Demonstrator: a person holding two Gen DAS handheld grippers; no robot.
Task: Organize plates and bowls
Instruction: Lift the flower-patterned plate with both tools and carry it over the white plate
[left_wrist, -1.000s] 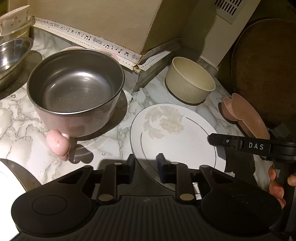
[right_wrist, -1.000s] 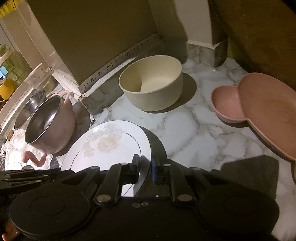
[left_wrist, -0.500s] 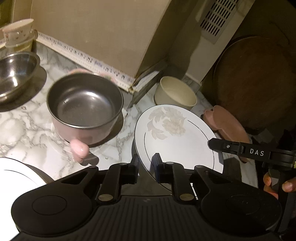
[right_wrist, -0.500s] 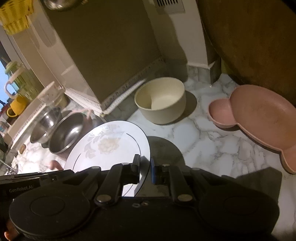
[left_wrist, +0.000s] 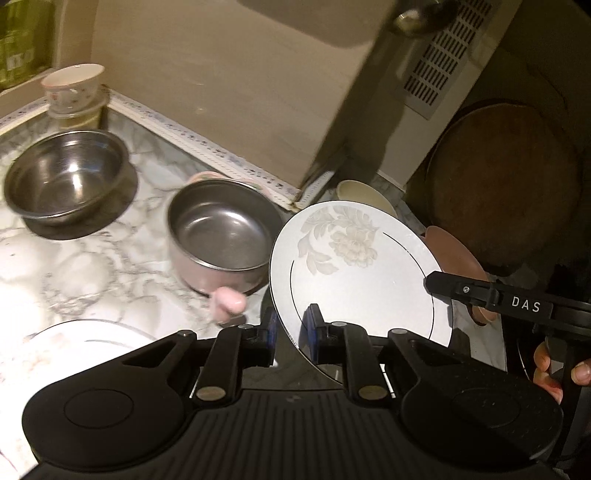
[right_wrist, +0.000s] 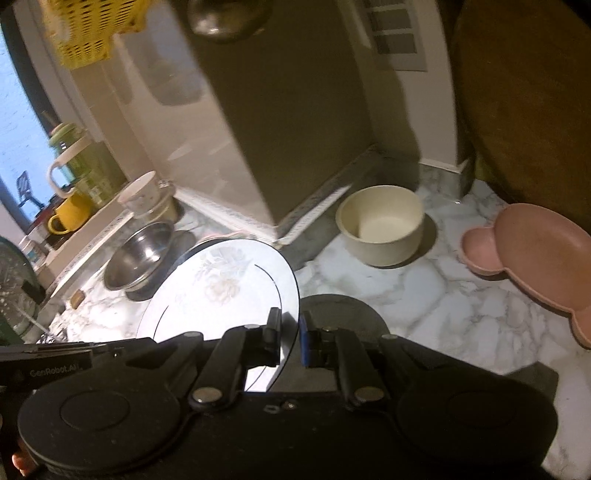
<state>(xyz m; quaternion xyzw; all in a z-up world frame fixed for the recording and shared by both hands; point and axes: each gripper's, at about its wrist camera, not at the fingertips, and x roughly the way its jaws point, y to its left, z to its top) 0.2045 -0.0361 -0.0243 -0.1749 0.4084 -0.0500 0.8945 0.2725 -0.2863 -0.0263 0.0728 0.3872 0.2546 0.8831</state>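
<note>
Clamping opposite rims of the floral plate (left_wrist: 354, 280), both fingers' grips hide its near edge; cream bowl (left_wrist: 364, 195) half-hidden.

In the left wrist view the plate (left_wrist: 354, 273) sits above the counter (left_wrist: 92, 266), right of the handled pot (left_wrist: 225, 240); a steel bowl (left_wrist: 66, 181) lies further left (a cup (left_wrist: 72, 88) behind it), the cream bowl (left_wrist: 364, 194) behind the plate

The right tool (right_wrist: 290, 334) grips a floral plate (right_wrist: 221, 288) above a marble surface (right_wrist: 424, 291), near a cream bowl (right_wrist: 380, 230).
</note>
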